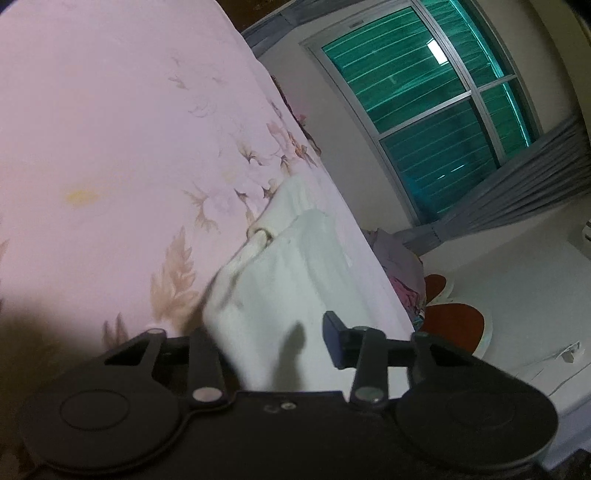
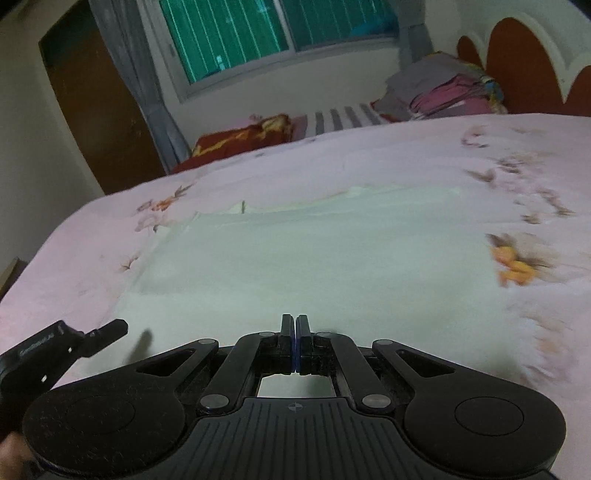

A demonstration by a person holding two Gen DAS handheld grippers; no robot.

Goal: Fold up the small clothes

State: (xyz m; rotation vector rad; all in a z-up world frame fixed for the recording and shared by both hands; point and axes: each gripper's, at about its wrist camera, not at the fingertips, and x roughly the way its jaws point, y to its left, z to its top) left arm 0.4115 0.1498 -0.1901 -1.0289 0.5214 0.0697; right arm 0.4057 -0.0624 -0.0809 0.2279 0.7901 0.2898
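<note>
A white garment (image 2: 314, 254) lies spread flat on the pink floral bedsheet (image 2: 424, 147). My right gripper (image 2: 295, 318) hovers low over its near edge, shut, with nothing between its fingers. A finger of my left gripper (image 2: 109, 329) shows at the garment's left edge. In the left wrist view the picture is rolled; the white garment (image 1: 280, 266) runs between the jaws of my left gripper (image 1: 266, 328). The jaws stand apart. The cloth's lifted edge covers the left finger, and the right finger's blue pad (image 1: 332, 341) is bare beside the cloth.
A pile of folded clothes (image 2: 447, 92) sits at the bed's far right by the red headboard (image 2: 517, 59). A red patterned blanket (image 2: 240, 138) lies at the far edge. Behind it are a window (image 2: 258, 29), grey curtains (image 2: 147, 74) and a brown door (image 2: 92, 118).
</note>
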